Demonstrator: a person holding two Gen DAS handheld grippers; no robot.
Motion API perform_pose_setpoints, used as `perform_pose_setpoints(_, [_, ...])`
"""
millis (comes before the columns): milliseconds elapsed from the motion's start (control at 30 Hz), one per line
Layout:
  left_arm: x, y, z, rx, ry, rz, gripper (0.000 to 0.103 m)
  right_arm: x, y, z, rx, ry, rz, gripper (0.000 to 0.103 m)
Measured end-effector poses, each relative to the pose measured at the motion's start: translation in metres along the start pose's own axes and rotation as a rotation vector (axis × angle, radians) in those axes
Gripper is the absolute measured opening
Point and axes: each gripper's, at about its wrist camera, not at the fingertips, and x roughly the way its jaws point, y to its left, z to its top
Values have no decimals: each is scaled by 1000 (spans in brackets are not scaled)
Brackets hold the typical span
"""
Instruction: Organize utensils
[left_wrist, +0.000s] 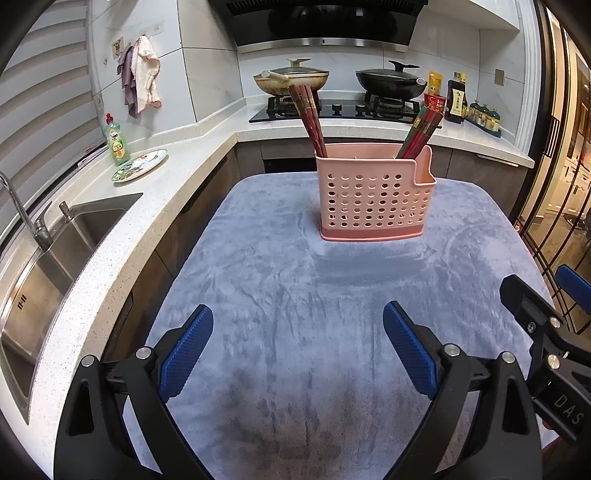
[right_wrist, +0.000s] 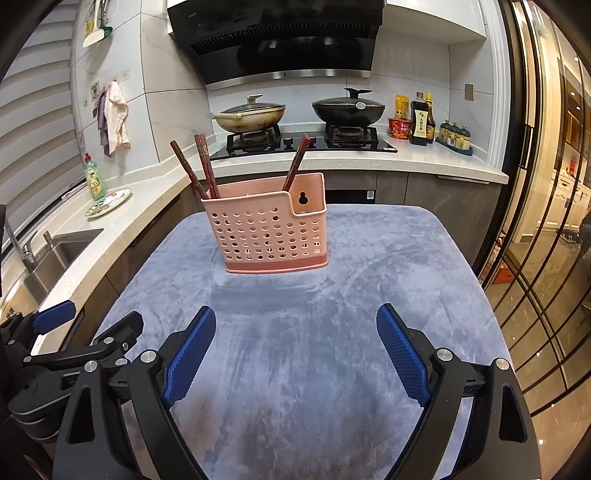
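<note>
A pink perforated utensil holder (left_wrist: 373, 192) stands upright at the far middle of a blue-grey cloth-covered table (left_wrist: 295, 295); it also shows in the right wrist view (right_wrist: 267, 230). Dark red chopsticks lean out of its left end (left_wrist: 308, 118) and its right end (left_wrist: 421, 131); in the right wrist view they show at the left (right_wrist: 201, 166) and at the right (right_wrist: 297, 160). My left gripper (left_wrist: 297, 347) is open and empty above the near cloth. My right gripper (right_wrist: 295, 350) is open and empty beside it, and shows in the left wrist view (left_wrist: 550, 325).
A white counter with a steel sink (left_wrist: 55, 251) runs along the left. On it stand a green soap bottle (left_wrist: 117, 140) and a patterned plate (left_wrist: 140, 165). Two lidded pans (left_wrist: 291, 77) sit on the stove behind. Sauce bottles (left_wrist: 456, 98) stand right of it. Glass doors (right_wrist: 546, 221) lie right.
</note>
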Motion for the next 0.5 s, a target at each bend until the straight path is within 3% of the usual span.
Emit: perform_pose_setpoints(500, [10, -1, 3, -17, 12, -3, 89, 10, -7, -1, 11, 18, -10, 85])
